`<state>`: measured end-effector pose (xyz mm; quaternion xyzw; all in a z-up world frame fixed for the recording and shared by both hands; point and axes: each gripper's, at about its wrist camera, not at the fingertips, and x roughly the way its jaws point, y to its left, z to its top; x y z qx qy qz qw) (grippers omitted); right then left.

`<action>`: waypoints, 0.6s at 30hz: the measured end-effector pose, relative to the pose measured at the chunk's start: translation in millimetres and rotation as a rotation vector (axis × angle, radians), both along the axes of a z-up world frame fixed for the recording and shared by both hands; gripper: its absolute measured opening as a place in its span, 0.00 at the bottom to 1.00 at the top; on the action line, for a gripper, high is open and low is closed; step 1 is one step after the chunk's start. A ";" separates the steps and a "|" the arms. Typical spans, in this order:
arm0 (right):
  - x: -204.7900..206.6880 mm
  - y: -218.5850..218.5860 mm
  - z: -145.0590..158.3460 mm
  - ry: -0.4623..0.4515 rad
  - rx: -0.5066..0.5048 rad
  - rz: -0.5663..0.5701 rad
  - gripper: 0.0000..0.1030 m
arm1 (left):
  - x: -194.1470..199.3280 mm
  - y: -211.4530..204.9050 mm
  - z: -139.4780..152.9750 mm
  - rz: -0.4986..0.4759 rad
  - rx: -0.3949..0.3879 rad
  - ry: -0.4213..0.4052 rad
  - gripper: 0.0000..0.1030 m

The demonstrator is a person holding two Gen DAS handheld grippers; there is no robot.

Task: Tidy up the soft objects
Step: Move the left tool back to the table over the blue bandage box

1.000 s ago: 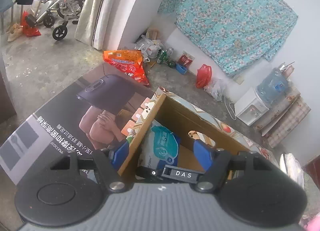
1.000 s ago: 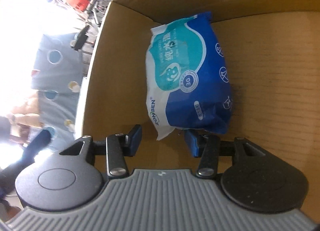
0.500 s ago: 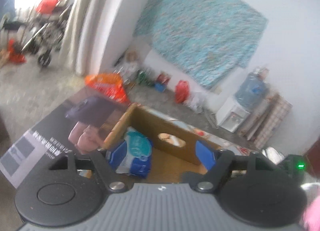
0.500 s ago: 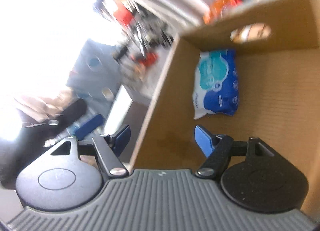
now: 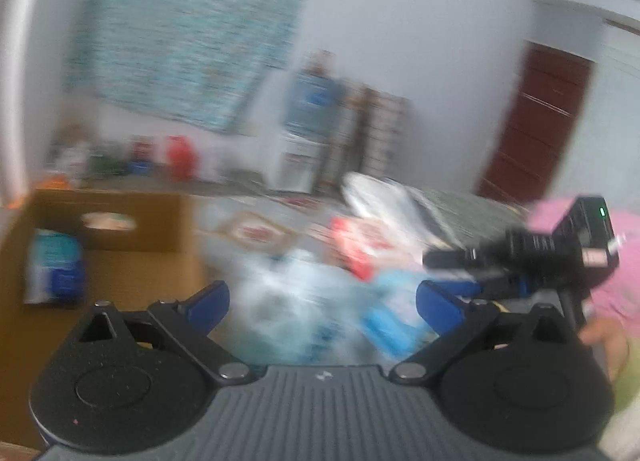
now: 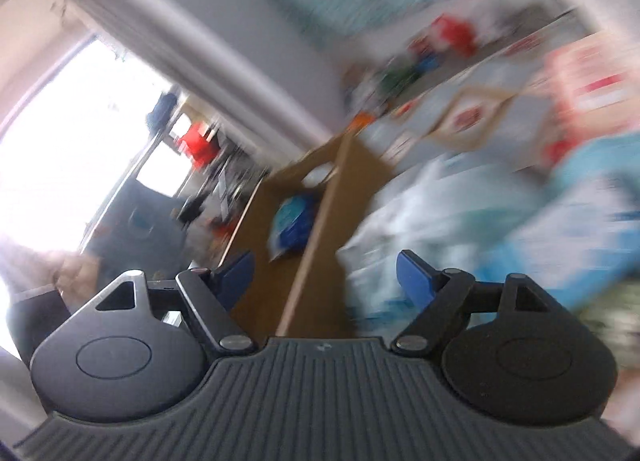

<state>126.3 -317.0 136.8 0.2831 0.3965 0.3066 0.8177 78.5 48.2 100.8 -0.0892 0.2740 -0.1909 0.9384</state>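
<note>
**Asker:** Fingers first, please. What are they doing?

**Describer:** Both pairs are spread and empty. The left gripper point(image 5: 322, 303) fills the bottom of its view, blue pads wide apart, and its jaws have just been opening with nothing between them. The right gripper point(image 6: 326, 273) has likewise just been opening and grips nothing. It also shows at the right edge of the left view point(image 5: 516, 257), in front of a pink sleeve point(image 5: 616, 261).

**Asker:** Where are the soft things?

**Describer:** One blue and white wipes pack point(image 5: 54, 269) lies inside the cardboard box point(image 5: 132, 253) at the lower left of the left view. In the right view the same pack point(image 6: 294, 225) sits at centre frame, behind the box wall. A loose pile of soft packets point(image 5: 328, 301), pale blue, white and red, spreads across the middle and lower right of the left view. Everything is heavily smeared by motion blur, so I cannot tell separate packets apart.

**Asker:** What could go wrong from here?

**Describer:** I judge the main risk is a poor pick. A fast approach into a jumbled heap could close on two packets at once, or pinch only loose wrapping that slips free. Both grippers head toward the same pile, so they could knock together. Soft packs sag, so one carried by a corner may catch on the box rim.
</note>
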 end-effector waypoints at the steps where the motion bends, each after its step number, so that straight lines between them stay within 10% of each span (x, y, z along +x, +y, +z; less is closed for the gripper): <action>1: -6.6 -17.7 1.2 -0.006 0.000 -0.041 0.78 | 0.7 -13.0 -5.7 -0.034 0.001 0.000 0.97; 18: -21.3 -87.8 -48.5 0.151 0.004 -0.162 0.78 | 65.2 -176.9 -83.2 -0.328 0.366 -0.060 0.97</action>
